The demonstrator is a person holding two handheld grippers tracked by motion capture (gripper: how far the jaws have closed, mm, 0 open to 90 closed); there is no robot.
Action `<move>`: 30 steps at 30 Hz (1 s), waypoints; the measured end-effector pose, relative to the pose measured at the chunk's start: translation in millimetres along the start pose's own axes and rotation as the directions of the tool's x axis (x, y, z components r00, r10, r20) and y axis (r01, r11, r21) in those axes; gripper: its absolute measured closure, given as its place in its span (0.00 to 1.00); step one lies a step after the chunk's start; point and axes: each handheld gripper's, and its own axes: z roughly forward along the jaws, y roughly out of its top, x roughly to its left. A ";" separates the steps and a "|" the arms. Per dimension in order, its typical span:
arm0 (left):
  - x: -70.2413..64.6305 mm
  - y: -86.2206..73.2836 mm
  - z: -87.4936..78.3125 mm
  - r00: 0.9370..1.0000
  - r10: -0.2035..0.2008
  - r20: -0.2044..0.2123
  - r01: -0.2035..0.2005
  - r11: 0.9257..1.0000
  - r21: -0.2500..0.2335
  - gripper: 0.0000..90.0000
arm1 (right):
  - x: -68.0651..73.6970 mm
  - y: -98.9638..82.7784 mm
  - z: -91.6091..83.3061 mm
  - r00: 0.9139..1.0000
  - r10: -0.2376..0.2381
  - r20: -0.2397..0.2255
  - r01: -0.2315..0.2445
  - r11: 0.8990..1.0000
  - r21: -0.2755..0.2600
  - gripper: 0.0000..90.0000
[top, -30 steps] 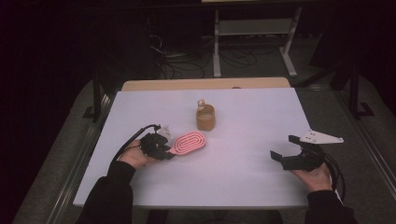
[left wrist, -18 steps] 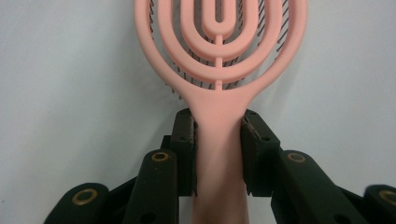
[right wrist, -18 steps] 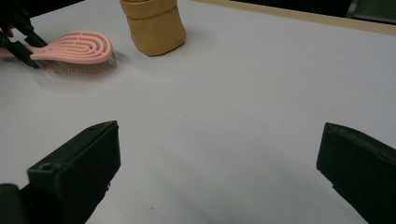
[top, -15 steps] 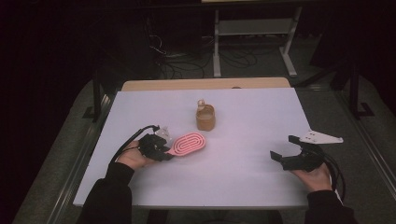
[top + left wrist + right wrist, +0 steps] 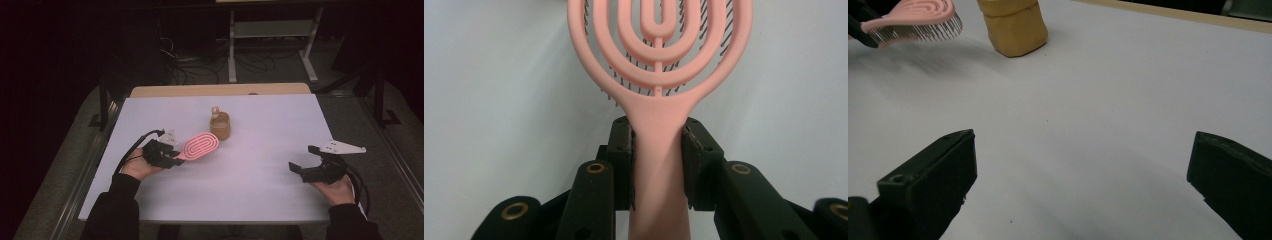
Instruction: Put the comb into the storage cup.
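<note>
A pink hairbrush with an oval looped head is held by its handle in my left gripper, whose jaws are shut on the handle from both sides. In the right gripper view the brush hangs bristles down, just above the white table, at the left of a tan cup. The tan cup stands upright mid-table, just beyond the brush head, with a small pale knob at its far rim. My right gripper rests at the table's right, open, with nothing between its jaws.
The white table top has a wooden strip along its far edge. Beyond it lie a dark floor with cables and a metal stand. Cables trail from both grippers toward the person's sleeves.
The left gripper and the brush have shifted slightly up in the high view, toward the cup. The right gripper has stayed where it was.
</note>
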 end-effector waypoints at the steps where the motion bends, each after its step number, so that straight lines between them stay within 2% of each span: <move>1: -0.3 1.6 -3.5 1.000 0.005 -0.002 -0.005 1.000 -0.015 0.78 | 0.1 0.0 0.0 1.000 0.000 0.000 0.000 1.000 0.001 0.00; 8: -0.4 3.9 -8.8 1.000 0.009 -0.011 -0.009 1.000 -0.019 0.78 | 0.5 0.4 -1.7 1.000 0.001 0.002 -0.001 1.000 -0.009 0.00; 13: -0.6 9.6 -17.1 0.999 0.029 -0.019 -0.030 0.999 -0.013 0.78 | 1.2 2.2 -4.5 1.000 0.007 -0.001 -0.007 1.000 -0.016 0.00; 17: -0.4 18.0 -25.2 0.998 0.045 -0.032 -0.045 0.999 -0.009 0.78 | 2.7 6.2 -7.8 1.000 -0.002 -0.006 0.002 1.000 -0.031 0.00; 22: 2.8 29.3 -36.6 0.998 0.055 -0.037 -0.056 0.998 -0.035 0.78 | 1.9 11.4 -9.9 1.000 0.005 -0.016 -0.006 0.999 -0.032 0.00; 30: 4.0 47.8 -56.3 0.994 0.084 -0.069 -0.088 0.995 -0.054 0.78 | -1.3 30.9 -12.9 0.999 -0.001 -0.040 0.000 1.000 -0.022 0.00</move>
